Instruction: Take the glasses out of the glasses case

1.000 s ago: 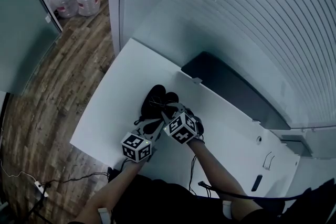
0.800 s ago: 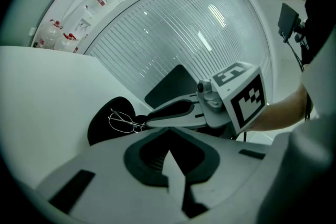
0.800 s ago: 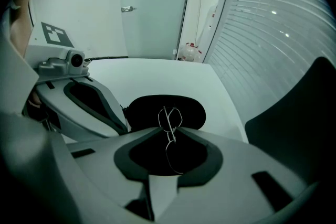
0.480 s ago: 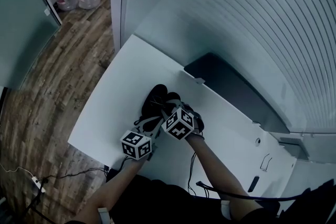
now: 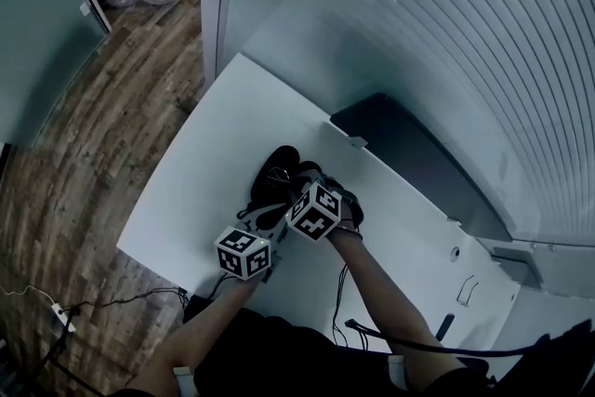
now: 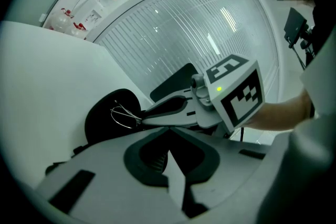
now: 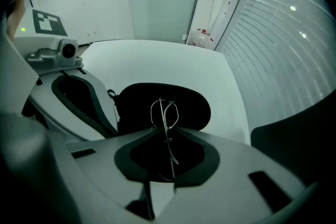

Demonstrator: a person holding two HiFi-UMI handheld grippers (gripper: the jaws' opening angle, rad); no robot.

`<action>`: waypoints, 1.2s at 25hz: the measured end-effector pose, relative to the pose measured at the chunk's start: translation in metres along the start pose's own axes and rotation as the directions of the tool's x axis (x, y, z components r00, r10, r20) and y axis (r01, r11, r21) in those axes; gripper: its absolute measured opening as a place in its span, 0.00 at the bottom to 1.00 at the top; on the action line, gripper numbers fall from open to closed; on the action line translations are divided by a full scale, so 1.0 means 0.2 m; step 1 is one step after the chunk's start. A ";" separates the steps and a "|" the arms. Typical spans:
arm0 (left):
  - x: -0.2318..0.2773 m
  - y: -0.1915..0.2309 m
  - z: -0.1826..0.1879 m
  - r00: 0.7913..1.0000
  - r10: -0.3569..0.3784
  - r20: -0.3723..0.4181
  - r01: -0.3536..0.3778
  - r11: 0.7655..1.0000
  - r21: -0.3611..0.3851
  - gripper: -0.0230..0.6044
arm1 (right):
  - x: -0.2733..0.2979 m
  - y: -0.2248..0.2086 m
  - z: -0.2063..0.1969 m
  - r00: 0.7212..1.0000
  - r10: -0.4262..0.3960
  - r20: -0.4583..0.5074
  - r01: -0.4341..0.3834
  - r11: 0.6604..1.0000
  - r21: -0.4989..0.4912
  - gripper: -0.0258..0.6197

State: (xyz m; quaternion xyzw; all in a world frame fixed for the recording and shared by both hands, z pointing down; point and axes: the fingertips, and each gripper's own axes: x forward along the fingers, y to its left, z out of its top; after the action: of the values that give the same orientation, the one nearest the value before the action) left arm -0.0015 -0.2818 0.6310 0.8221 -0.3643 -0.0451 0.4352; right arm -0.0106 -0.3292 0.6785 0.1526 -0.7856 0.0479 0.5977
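Glasses [image 7: 164, 113], a thin wire frame, stood pinched upright between the right gripper's [image 7: 169, 127] closed jaws, just before the open black glasses case [image 7: 189, 105] at 12 o'clock. The left gripper [image 6: 170, 127], jaws together, met the case's edge at 9 o'clock.

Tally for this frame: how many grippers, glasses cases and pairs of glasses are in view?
Grippers: 2 (left gripper, right gripper)
Glasses case: 1
Glasses: 1 pair
Total: 4
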 end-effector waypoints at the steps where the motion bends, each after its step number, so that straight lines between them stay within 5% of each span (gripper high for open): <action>1: 0.00 0.00 0.00 1.000 -0.001 -0.001 0.001 1.000 -0.004 0.05 | 0.00 0.00 0.00 1.000 -0.003 -0.006 0.003 1.000 -0.018 0.13; 8: 0.01 0.00 -0.02 1.000 0.003 -0.010 -0.003 1.000 -0.012 0.05 | -0.01 0.01 -0.01 1.000 -0.022 -0.014 0.020 0.993 -0.120 0.09; 30: -0.08 -0.05 0.04 1.000 -0.016 0.001 0.016 0.999 0.028 0.05 | -0.13 0.06 0.08 0.997 -0.051 0.067 0.050 0.999 0.013 0.07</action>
State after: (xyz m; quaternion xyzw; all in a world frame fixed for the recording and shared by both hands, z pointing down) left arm -0.0108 -0.2739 0.6155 0.8310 -0.3586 -0.0439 0.4231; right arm -0.0234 -0.3169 0.6501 0.1773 -0.8008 0.0323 0.5712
